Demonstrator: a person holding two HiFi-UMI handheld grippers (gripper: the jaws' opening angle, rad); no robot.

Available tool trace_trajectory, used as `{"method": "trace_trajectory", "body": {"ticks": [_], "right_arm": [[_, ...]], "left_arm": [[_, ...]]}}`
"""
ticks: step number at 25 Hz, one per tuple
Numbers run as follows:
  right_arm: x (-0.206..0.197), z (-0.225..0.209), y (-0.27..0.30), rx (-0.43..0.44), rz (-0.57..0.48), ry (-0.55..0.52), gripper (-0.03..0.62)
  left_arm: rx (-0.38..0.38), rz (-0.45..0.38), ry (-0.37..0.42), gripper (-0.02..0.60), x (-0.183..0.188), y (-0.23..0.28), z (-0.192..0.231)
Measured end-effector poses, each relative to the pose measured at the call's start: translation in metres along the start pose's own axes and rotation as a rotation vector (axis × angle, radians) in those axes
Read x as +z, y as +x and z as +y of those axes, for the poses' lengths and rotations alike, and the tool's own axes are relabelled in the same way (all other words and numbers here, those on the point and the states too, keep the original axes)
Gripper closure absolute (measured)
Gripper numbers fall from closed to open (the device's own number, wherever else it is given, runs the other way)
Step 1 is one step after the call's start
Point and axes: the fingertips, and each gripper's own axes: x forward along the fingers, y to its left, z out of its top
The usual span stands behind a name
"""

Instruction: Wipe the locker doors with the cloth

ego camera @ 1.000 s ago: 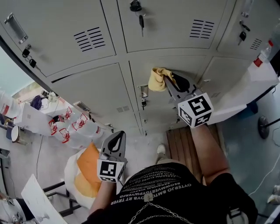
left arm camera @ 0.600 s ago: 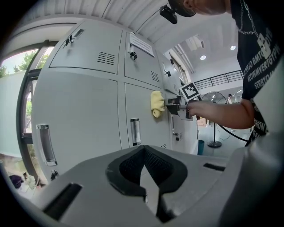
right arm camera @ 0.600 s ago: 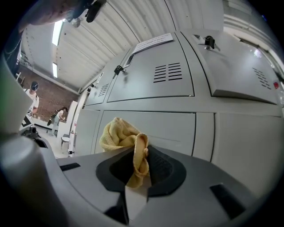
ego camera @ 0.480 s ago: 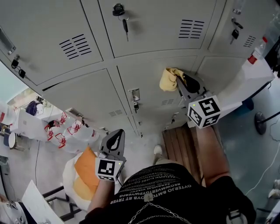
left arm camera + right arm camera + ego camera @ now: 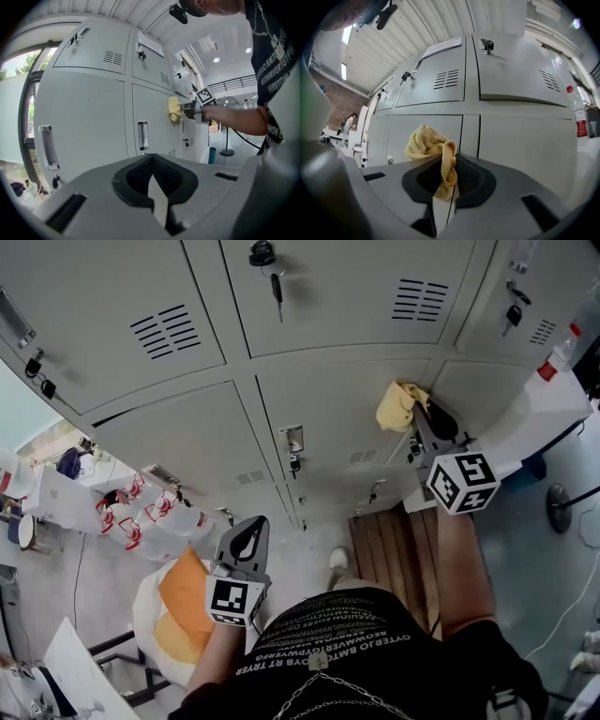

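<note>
The cloth [image 5: 429,143] is a soft yellow. The locker doors [image 5: 187,442] are pale grey all over, broken by dark slotted vents. The left gripper [image 5: 152,171] and the right gripper [image 5: 450,164] both have light grey bodies, with black textured pads lining the fingers. Each carries a white cube [image 5: 462,483] printed with black square markers. The person's shirt [image 5: 347,652] is black with white lettering. A bundle [image 5: 183,592] is orange, and the bags [image 5: 155,512] near it are white with red print.
</note>
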Motion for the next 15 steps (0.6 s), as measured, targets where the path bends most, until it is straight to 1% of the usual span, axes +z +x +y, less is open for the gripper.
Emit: {"method": "trace_trajectory", "body": {"ticks": [2, 5, 7, 10, 15], "right_arm": [[0.006, 0.009, -0.006, 0.016, -0.017, 0.005, 0.54], [0.016, 0.041, -0.013, 0.117, -0.059, 0.018, 0.542], [0.015, 0.065, -0.011, 0.185, -0.061, 0.013, 0.542], [0.001, 0.095, 0.001, 0.258, -0.031, 0.004, 0.542], [-0.029, 0.128, 0.021, 0.327, 0.032, 0.022, 0.542]], "left_arm": [[-0.004, 0.001, 0.005, 0.577, -0.001, -0.001, -0.002], [-0.005, 0.011, 0.005, 0.577, -0.004, -0.003, -0.003], [0.001, 0.018, 0.004, 0.577, -0.006, -0.006, -0.001], [0.018, 0.021, 0.0, 0.577, -0.007, -0.012, 0.004], [0.028, 0.021, 0.002, 0.577, -0.007, -0.022, 0.003]]}}
